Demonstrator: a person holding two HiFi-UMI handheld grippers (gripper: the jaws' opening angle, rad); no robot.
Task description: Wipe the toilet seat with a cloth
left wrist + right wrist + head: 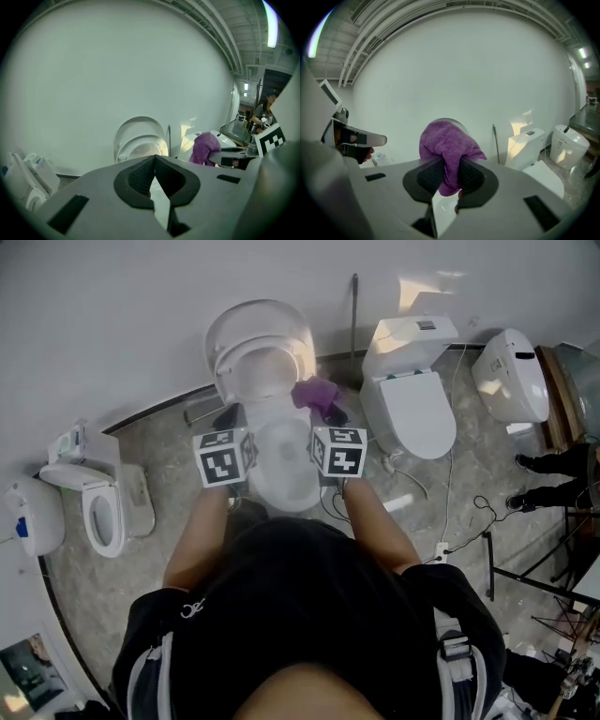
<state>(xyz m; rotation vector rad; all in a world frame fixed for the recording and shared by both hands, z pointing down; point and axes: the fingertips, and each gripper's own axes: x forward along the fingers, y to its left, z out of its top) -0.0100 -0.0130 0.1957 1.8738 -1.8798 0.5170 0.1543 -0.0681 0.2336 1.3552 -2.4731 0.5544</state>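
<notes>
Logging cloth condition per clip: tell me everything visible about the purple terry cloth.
The purple terry cloth is soft looped fabric, bunched into a rounded wad. The right gripper is shut on it, pads pinching its middle; a lobe bulges above, a tail hangs below. It is held beside the rim of the open white toilet; contact there cannot be told.

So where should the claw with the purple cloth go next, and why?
Probably ease the right claw forward and down until the purple cloth meets the toilet in front. The cloth is pinched in that claw, but it hangs in the air and wipes nothing yet.
</notes>
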